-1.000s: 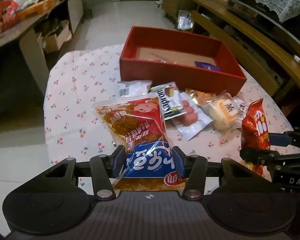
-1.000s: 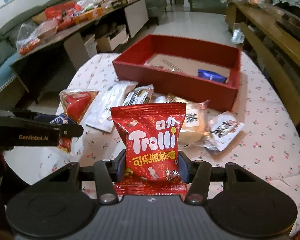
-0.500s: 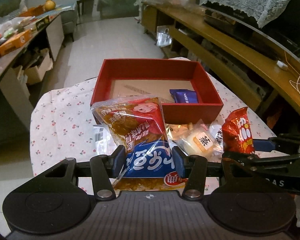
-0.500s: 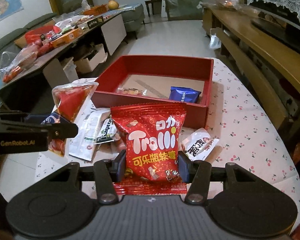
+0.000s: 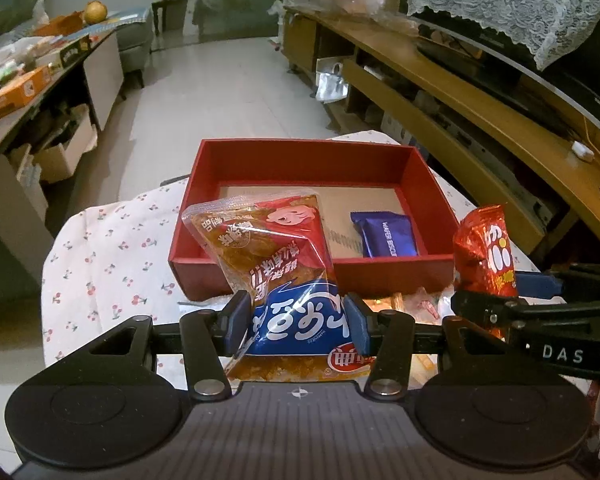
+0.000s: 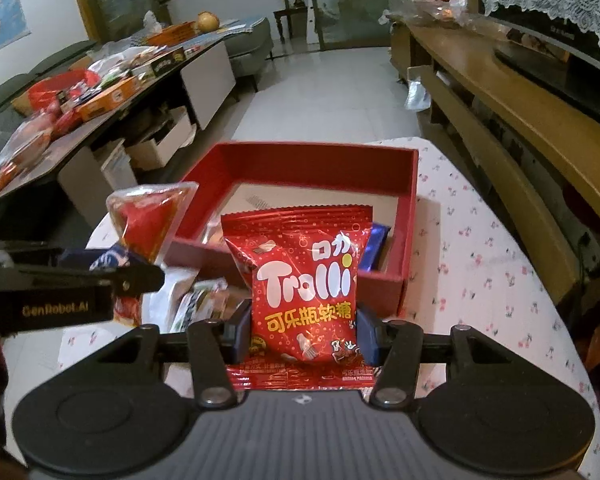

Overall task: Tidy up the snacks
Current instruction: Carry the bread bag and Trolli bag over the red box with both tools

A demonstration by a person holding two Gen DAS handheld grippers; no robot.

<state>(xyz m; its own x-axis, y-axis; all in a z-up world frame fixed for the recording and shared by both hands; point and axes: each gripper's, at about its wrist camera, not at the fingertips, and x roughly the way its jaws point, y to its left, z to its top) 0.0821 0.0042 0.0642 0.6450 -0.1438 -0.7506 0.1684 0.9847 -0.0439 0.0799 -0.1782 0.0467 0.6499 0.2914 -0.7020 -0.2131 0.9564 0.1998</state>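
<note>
My left gripper is shut on a red, blue and clear snack pouch, held upright just short of the red box. My right gripper is shut on a red Trolli gummy bag, also upright before the box. Each gripper shows at the edge of the other's view: the right one with its red bag, the left one with its pouch. A blue wrapped snack lies inside the box on its cardboard floor.
Several loose snack packets lie on the cherry-print tablecloth in front of the box. A cluttered side table stands to the left, a long wooden bench to the right, and tiled floor beyond.
Both grippers have travelled forward and a little up with their packets; the red box now sits closer and the loose snacks have slipped under the lower edge of the views.
</note>
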